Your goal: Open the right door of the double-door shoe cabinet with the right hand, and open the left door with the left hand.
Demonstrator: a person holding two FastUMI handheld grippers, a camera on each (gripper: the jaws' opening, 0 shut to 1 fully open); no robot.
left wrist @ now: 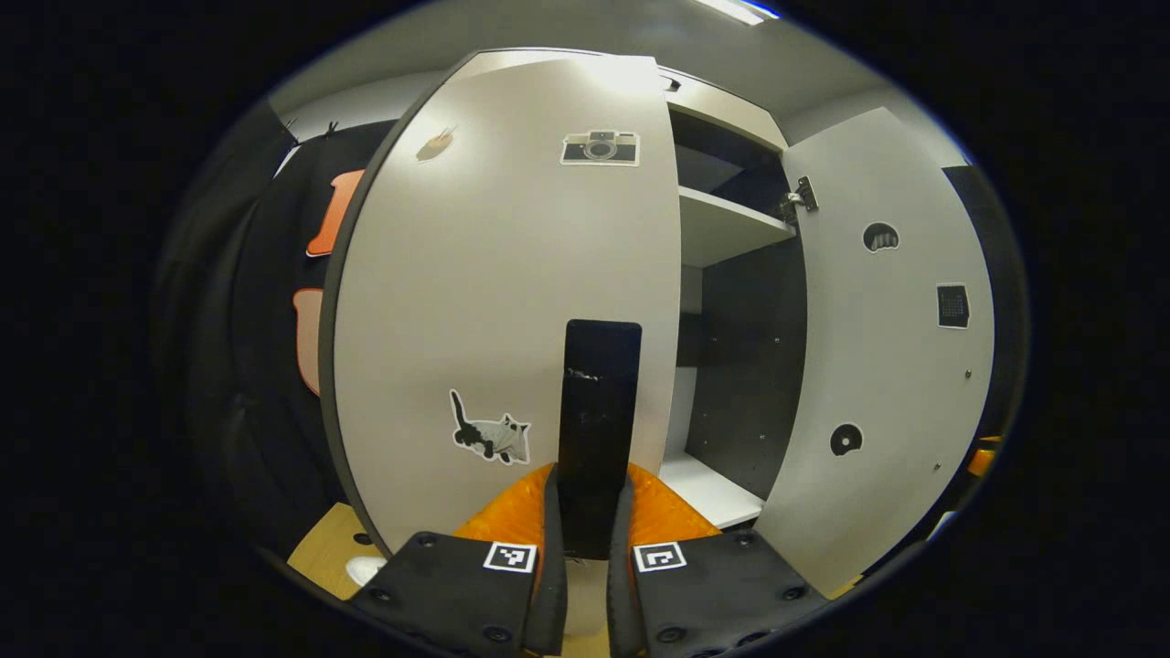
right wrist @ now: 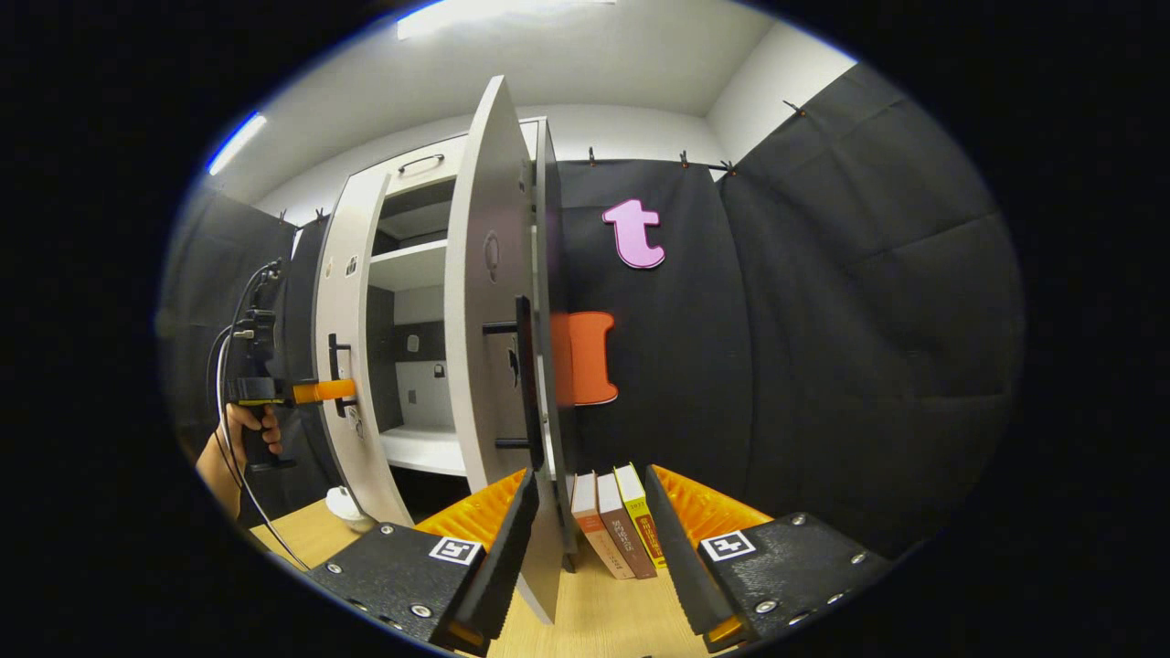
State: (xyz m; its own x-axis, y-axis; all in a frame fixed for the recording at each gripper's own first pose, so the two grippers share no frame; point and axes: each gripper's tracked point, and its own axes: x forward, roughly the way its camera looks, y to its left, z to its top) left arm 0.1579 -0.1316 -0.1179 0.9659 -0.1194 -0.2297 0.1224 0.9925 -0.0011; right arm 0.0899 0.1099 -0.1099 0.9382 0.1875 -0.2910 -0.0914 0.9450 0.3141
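Judging from both views, I put the task about half done. Right door (left wrist: 877,347) stands swung wide, off to the right of my left gripper (left wrist: 590,548), shelves (left wrist: 731,224) bare behind it. My right gripper (right wrist: 585,539) hangs open, the door's edge just ahead between its fingers, touching nothing. My left gripper is clamped on the left door's handle (left wrist: 599,429), straight ahead. Left door (left wrist: 503,302) looks barely ajar, so pulling it wide remains.

Recording booth: black cloth walls (right wrist: 823,320)
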